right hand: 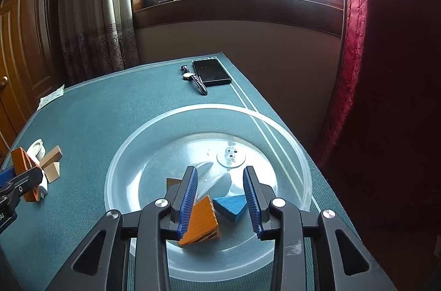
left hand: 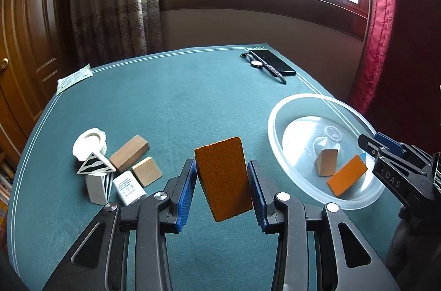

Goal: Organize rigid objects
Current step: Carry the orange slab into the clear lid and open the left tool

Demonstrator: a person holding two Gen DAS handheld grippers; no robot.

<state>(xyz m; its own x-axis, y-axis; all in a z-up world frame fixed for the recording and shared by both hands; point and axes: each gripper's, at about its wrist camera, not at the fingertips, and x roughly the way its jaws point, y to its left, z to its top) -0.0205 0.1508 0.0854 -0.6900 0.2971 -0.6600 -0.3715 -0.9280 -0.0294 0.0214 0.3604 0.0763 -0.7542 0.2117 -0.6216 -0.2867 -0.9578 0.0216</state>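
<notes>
My left gripper (left hand: 222, 190) is shut on an orange wooden block (left hand: 223, 178) and holds it above the green table (left hand: 171, 103); it also shows in the right wrist view (right hand: 23, 171). A clear plastic bowl (left hand: 278, 131) at the right holds a second orange block (left hand: 346, 175), a plain wooden wedge (left hand: 326, 161) and a blue block (right hand: 230, 207). My right gripper (right hand: 222, 201) is open and empty over the bowl (right hand: 278, 125), above the blue block and the second orange block (right hand: 199, 222).
At the left lie two plain wooden blocks (left hand: 129, 154), a striped triangular block (left hand: 95, 167), a white round piece (left hand: 89, 143) and a white charger (left hand: 128, 187). A black phone (left hand: 271, 61) and a wristwatch (left hand: 256, 63) lie at the far edge. A paper packet (left hand: 73, 78) lies far left.
</notes>
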